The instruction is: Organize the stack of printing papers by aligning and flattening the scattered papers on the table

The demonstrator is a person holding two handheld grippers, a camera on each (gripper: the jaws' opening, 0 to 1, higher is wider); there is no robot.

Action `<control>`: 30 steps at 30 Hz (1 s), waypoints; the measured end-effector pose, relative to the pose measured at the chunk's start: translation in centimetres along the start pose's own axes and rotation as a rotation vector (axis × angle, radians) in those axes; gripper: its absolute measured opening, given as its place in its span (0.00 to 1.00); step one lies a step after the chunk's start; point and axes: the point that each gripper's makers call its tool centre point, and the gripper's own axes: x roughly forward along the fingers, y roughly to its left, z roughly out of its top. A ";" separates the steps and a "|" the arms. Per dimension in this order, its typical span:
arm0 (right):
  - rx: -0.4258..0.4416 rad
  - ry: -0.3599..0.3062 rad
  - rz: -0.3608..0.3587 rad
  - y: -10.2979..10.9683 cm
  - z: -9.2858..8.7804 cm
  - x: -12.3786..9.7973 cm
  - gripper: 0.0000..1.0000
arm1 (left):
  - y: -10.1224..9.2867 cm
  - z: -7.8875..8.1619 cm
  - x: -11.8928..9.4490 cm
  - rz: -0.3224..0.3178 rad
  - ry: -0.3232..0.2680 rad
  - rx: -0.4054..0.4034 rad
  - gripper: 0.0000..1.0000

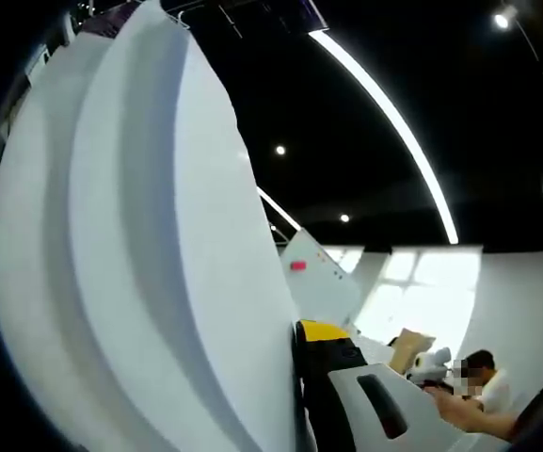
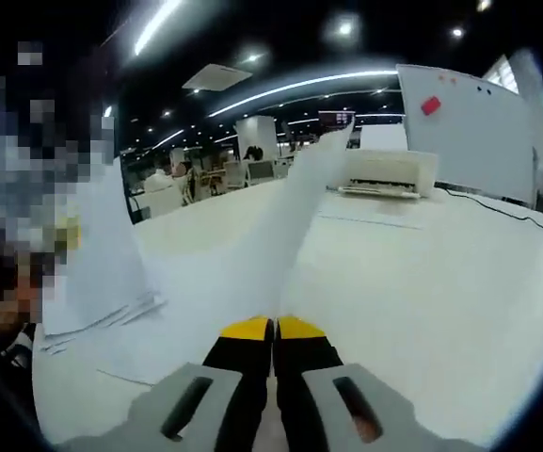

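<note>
Where the left gripper view looks up, stacked papers (image 1: 149, 254) stand upright, filling its left; the right claw (image 1: 342, 377) sits beside their edge; left claw's state cannot be told. Right gripper view: right claw (image 2: 273, 341) pinched closed on a sheet (image 2: 280, 226) rising off the worktop (image 2: 422, 282); paper stack (image 2: 102, 264) left; printer (image 2: 384, 174) beyond.

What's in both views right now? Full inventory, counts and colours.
Paper stack: several white sheets, held upright, fanned, close to the left gripper view's lens.
Single sheet: one, white, rising from the shut right gripper.
Printer: one, white, far side of the table.
Table: one, white.
Whiteboard: one, white, red item on it.
Seated person: one, background.
Left gripper: yellow-tipped, black.
Right gripper: yellow-tipped, black.
</note>
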 end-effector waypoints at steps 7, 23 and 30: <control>0.007 -0.074 -0.005 -0.5 2.8 -1.5 0.00 | 0.0 0.0 0.0 0.001 0.000 0.000 0.08; -0.070 -0.202 -0.025 0.8 8.5 -4.4 0.00 | 0.0 0.1 0.0 0.000 -0.003 -0.003 0.08; -0.131 -0.229 -0.032 1.7 10.4 -5.6 0.00 | 0.1 0.1 0.0 -0.001 -0.003 -0.004 0.08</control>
